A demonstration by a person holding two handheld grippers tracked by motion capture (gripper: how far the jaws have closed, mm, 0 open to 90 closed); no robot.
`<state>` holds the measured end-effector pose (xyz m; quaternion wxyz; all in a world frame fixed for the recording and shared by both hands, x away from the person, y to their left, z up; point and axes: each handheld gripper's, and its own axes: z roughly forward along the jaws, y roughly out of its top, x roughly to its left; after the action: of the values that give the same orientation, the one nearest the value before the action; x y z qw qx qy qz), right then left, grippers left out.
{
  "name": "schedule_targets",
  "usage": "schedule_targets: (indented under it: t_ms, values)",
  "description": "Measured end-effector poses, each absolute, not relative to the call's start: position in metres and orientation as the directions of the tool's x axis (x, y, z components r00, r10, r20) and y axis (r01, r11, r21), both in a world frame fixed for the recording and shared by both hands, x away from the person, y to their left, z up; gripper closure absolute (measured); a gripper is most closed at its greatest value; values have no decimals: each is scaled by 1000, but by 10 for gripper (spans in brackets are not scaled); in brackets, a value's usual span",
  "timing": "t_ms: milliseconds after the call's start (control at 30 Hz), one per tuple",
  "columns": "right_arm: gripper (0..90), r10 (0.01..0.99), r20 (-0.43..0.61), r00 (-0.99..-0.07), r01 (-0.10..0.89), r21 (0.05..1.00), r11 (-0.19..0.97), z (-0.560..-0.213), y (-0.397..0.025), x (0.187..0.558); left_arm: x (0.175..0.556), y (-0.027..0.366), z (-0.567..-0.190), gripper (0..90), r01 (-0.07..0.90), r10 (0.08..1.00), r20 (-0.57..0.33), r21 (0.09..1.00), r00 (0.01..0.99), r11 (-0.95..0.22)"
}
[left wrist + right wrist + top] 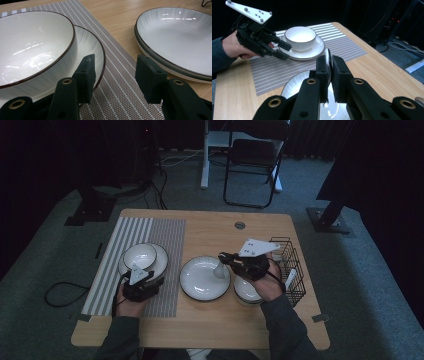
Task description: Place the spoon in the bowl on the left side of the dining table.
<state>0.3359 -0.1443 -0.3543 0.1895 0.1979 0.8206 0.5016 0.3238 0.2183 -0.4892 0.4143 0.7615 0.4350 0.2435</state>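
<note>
Dim room, wooden table (210, 312): right gripper (222, 258), jaws clamped on a white spoon (219, 270), risked dropping it onto the plate (197, 285); left gripper (115, 72) stood jaws apart beside the bowl (32, 47)

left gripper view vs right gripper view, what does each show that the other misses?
Left gripper view: its own open fingers over the placemat, and what looks like a second rim under the centre plate. Right gripper view: the left hand, and the right gripper shut on a white spoon-like piece. Both: the bowl on its plate.
</note>
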Motion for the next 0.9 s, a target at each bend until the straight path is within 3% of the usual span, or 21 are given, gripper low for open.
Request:
schedule_targets:
  t_ms: [900]
  values:
    - [845, 504, -80, -860, 153, 902, 405, -352, -118, 361, 324, 215, -507, 516, 475, 851, -3, 831, 526, -291]
